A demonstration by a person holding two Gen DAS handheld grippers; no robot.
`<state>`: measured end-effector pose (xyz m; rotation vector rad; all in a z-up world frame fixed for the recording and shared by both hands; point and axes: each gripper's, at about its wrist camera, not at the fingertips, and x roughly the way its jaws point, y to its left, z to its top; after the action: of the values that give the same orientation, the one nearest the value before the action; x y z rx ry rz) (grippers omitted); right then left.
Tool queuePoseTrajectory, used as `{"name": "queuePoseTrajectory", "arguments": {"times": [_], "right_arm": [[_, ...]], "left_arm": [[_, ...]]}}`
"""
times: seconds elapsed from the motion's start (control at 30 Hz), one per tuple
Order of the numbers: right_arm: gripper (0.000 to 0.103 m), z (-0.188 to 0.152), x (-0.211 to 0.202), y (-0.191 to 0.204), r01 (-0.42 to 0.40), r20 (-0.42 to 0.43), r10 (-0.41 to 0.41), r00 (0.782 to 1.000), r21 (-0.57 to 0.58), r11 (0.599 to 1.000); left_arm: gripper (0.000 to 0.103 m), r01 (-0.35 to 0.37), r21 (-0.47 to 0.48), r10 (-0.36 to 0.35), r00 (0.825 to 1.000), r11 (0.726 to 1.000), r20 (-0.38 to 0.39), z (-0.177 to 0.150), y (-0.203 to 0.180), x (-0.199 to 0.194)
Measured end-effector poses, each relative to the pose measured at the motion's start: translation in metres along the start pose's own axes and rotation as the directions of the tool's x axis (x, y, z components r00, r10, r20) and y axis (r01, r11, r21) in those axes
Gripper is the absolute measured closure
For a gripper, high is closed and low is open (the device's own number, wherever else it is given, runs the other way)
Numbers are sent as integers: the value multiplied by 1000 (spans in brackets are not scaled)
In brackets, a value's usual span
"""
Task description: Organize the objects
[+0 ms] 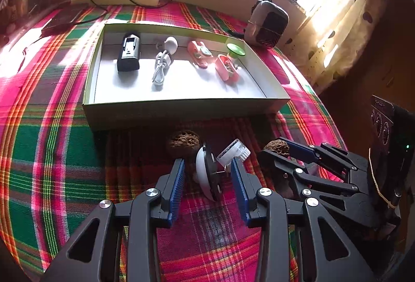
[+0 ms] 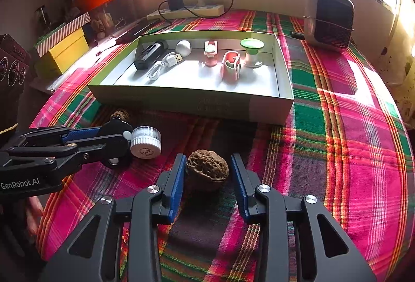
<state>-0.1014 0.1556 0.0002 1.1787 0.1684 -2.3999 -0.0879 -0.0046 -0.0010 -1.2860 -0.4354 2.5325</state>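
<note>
A shallow open box (image 2: 197, 102) sits on the plaid cloth (image 2: 350, 139), and inside it lie a black charger-like device (image 2: 150, 54), a coiled white USB cable (image 2: 163, 65), a white ball-shaped item (image 2: 183, 47), a pink clip-like item (image 2: 210, 54), a red and white piece (image 2: 230, 66) and a green-topped spool (image 2: 251, 51) — all set in a rough row toward the back wall of the box.

In front of the box, the right gripper (image 2: 208, 174) straddles a wrinkled walnut (image 2: 207, 169), jaws spread and not yet pressing it. The left gripper (image 1: 208, 173) is also released, with a white and black disc-shaped object (image 1: 206, 173) standing on edge between its fingers; whether a pad touches it cannot be told. A small clear jar with a white ribbed cap (image 2: 145, 141) lies tipped just beside that gripper, and a second walnut (image 1: 183, 143) rests nearer the box.

Farther back, a power strip (image 2: 186, 12) with a plugged adapter lies along the wall under a bright window, a small fan-like appliance (image 2: 329, 19) stands at the right, and a striped yellow box (image 2: 64, 43) sits off the cloth at the left
</note>
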Motion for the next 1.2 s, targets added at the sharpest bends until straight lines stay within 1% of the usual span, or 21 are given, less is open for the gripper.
{"name": "queuePoseTrajectory", "arguments": {"times": [0.43,0.6,1.13,1.2], "right_arm": [[67,0,0,1,3,-1,-3,1000,-5,1000],[67,0,0,1,3,-1,-3,1000,-5,1000],[67,0,0,1,3,-1,-3,1000,-5,1000],[69,0,0,0,5,0,-5,1000,-3,1000]], "left_arm": [[69,-10,4,10,1000,1000,0,2,0,3],[76,-24,1,24,1000,1000,1,3,2,3],[77,-44,17,44,999,999,8,1,3,2],[77,-48,18,48,999,999,9,1,1,1]]}}
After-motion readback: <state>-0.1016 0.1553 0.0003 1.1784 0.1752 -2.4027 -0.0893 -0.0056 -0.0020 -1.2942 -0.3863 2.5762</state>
